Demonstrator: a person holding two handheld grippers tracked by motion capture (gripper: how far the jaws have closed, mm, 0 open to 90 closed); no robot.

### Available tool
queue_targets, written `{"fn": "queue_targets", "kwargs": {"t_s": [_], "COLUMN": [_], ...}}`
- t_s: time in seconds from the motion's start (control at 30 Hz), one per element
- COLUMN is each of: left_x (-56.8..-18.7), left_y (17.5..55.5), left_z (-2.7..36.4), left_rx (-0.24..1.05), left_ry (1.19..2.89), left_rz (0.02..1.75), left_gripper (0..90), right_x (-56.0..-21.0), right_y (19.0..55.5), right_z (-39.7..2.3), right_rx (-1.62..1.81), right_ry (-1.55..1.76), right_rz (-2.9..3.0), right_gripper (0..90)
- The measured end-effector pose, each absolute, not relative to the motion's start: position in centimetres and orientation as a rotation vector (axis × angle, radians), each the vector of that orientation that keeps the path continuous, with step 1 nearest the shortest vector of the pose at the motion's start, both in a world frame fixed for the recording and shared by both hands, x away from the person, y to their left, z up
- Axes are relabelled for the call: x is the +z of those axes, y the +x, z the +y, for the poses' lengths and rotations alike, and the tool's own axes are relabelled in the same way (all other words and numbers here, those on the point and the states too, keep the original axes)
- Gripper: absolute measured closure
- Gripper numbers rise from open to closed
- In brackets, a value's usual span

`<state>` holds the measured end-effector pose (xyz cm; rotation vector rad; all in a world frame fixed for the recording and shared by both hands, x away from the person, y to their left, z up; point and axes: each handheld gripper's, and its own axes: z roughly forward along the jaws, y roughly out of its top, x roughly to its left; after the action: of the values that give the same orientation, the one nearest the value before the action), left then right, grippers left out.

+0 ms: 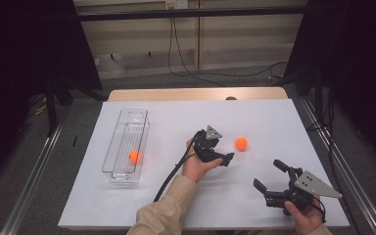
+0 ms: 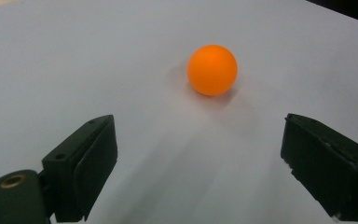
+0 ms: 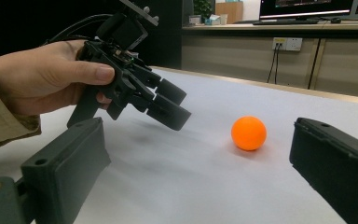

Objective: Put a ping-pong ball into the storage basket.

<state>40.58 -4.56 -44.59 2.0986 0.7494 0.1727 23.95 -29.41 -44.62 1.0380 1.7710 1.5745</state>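
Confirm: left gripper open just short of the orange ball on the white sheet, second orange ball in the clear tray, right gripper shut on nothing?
Not quite. The right gripper is open, its jaws wide apart in the right gripper view. The rest holds: left gripper open short of the orange ball, second ball in the clear tray.

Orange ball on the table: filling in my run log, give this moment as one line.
left gripper: open, aimed at loose orange ball | right gripper: open, idle | clear plastic tray: holds second orange ball

Matt orange ball (image 2: 212, 70) (smooth), clear plastic tray (image 1: 125, 147)
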Motion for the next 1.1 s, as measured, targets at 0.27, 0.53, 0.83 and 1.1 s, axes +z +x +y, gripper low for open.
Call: {"fn": "queue_targets", "kwargs": {"t_s": [0.27,0.53,0.83,1.1], "left_x": [-44.67,-44.68,-44.59,-44.6], "left_y": [40.66,40.77,40.81,40.87], "left_z": [-4.89,-5.02,-5.09,-5.17], "left_rx": [0.169,0.177,0.174,0.171], "left_ry": [2.091,2.093,2.088,2.08], "left_rz": [0.746,0.747,0.739,0.745], "left_gripper": [10.7,10.7,10.7,10.6], "right_x": [-44.61,-44.62,-44.6,-44.56], "right_y": [23.97,23.97,24.01,23.95], "right_z": [-29.43,-29.44,-29.33,-29.39], "right_rx": [1.574,1.575,1.575,1.576], "right_ry": [1.041,1.04,1.032,1.032], "right_rz": [1.768,1.768,1.772,1.769], "right_gripper": [2.9,2.9,2.9,2.9]}}
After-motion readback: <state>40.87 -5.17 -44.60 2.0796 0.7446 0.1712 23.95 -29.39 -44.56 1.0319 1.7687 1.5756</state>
